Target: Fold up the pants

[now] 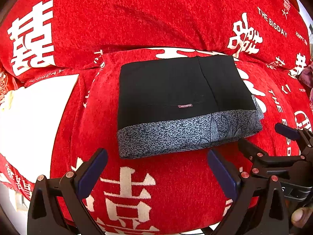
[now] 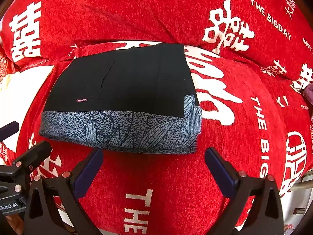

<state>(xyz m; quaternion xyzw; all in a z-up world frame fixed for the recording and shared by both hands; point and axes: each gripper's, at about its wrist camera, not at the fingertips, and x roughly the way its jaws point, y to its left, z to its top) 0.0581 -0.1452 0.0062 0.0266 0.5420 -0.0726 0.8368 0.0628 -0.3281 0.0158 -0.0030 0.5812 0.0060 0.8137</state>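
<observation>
The pants (image 1: 176, 98) lie folded into a compact black rectangle with a grey leaf-print band along the near edge, on a red cushion with white lettering (image 1: 156, 186). They also show in the right wrist view (image 2: 121, 98). My left gripper (image 1: 156, 168) is open and empty, just short of the pants' near edge. My right gripper (image 2: 154, 166) is open and empty, just short of the near edge. In the left wrist view the right gripper (image 1: 262, 137) sits beside the pants' near right corner. The left gripper (image 2: 27, 137) shows at the left of the right wrist view.
A red back cushion (image 1: 137, 19) with white characters rises behind the pants. A white patch (image 1: 39, 117) of the cover lies left of the pants. A purple cloth (image 1: 308, 76) shows at the far right edge.
</observation>
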